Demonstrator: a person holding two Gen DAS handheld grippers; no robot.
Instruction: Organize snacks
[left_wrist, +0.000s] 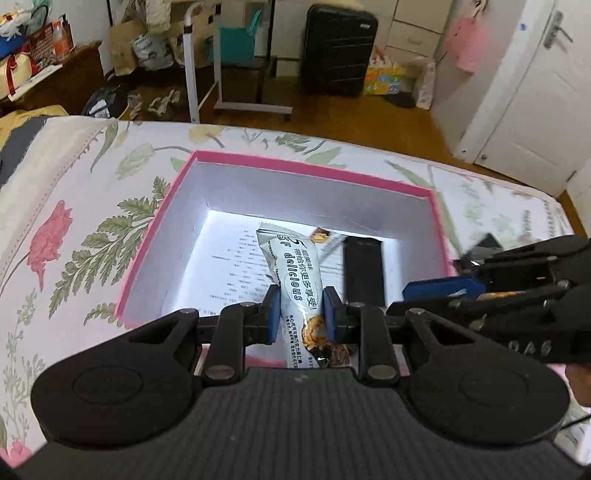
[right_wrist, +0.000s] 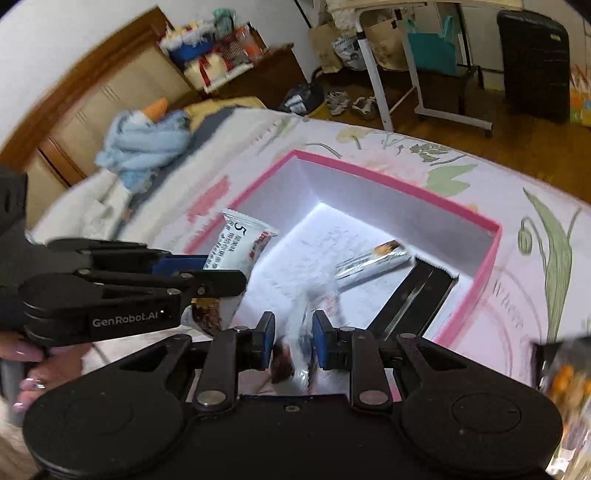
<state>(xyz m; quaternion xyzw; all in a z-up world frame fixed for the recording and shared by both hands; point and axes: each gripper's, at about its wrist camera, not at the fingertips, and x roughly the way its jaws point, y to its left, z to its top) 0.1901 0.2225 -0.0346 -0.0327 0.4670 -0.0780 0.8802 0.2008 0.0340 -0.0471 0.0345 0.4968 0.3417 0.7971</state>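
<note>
i see a bed (left_wrist: 92, 229) covered with a floral sheet (right_wrist: 546, 236) of pink flowers and green leaves. an open pink-rimmed box (left_wrist: 306, 170) sits directly on it, near the foot edge. a bundled light-blue cloth (right_wrist: 144, 142) lies further up the bed, well apart from the box, beside a grey-and-yellow cover (right_wrist: 218, 114).

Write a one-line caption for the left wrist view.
Left gripper clamps a white snack bar above the pink box.

Pink-rimmed box (left_wrist: 310, 171), floral bedspread (left_wrist: 74, 229), perhaps white snack wrapper (left_wrist: 295, 280).
</note>
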